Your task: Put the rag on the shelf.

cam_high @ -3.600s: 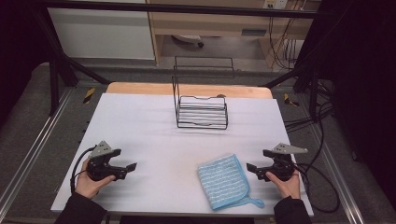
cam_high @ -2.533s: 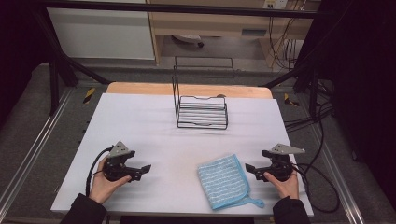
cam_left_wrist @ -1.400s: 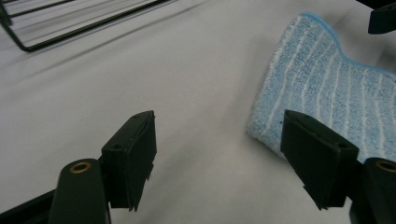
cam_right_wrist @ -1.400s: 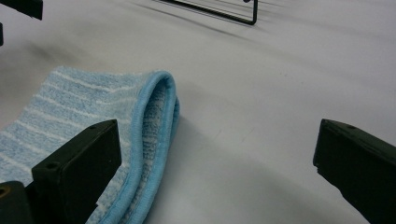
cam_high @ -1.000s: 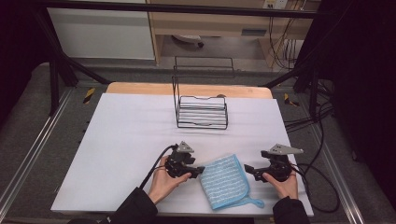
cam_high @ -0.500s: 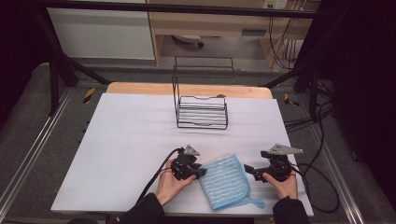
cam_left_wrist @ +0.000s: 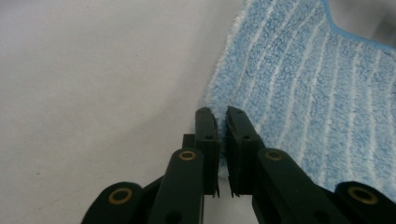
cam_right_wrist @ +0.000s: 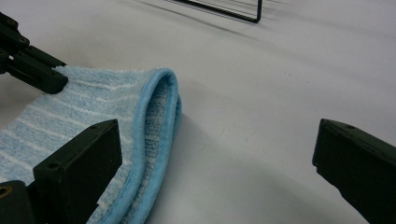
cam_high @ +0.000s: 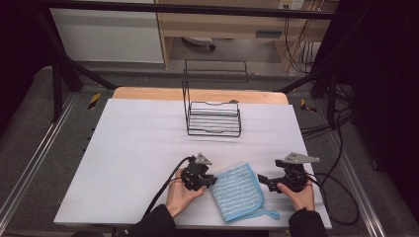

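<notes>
A blue striped cloth (cam_high: 237,190) lies folded on the white table near the front edge. My left gripper (cam_high: 213,181) is at the cloth's left edge. Its jaws have just been closing, and in the left gripper view (cam_left_wrist: 222,116) they pinch the fluffy rim of the cloth (cam_left_wrist: 317,93) with only a thin slit between them. My right gripper (cam_high: 262,180) rests just right of the cloth, jaws wide apart. In the right gripper view (cam_right_wrist: 217,144) one jaw lies over the folded hem of the cloth (cam_right_wrist: 93,107) and the other over bare table. The left gripper (cam_right_wrist: 32,70) shows beyond the cloth.
A black wire rack (cam_high: 213,118) stands at the back middle of the table (cam_high: 138,148), and its foot (cam_right_wrist: 224,11) shows in the right gripper view. A blue hanging loop (cam_high: 271,215) trails from the cloth's near corner. Cables run off both grippers toward the table edges.
My left hand travelled from the left side of the table rightward to the cloth's left edge, and its jaws came together on that edge. The right hand and the cloth stayed put.
</notes>
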Demonstrator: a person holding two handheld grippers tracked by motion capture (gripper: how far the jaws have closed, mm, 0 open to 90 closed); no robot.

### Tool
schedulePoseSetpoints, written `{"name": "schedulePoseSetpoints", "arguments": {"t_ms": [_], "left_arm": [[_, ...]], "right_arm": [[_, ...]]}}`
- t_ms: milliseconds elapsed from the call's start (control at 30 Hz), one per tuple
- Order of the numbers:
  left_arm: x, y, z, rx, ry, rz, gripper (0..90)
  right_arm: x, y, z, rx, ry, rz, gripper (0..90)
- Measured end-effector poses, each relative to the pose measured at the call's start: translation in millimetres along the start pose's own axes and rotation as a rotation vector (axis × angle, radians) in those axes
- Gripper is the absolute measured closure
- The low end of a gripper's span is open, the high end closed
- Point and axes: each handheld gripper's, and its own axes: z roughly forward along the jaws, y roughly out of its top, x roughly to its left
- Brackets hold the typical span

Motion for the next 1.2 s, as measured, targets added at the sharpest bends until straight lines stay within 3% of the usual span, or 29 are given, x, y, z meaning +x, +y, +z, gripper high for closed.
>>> {"name": "schedulePoseSetpoints", "arguments": {"t_ms": [400,933,1200], "left_arm": [[24.6,7.1,-25.0,-0.014,0.055,0.019,84.6],[53.4,8.0,-22.7,0.006,0.107,0.027,84.4],[73.9,11.6,-17.7,0.001,0.134,-0.015,84.2]], "right_arm": [[0.6,-0.2,1.4,-0.001,0.003,0.001,2.0],[1.0,-0.5,2.3,-0.001,0.005,-0.002,2.2],[1.3,-0.7,3.3,0.003,0.007,-0.007,2.3]]}}
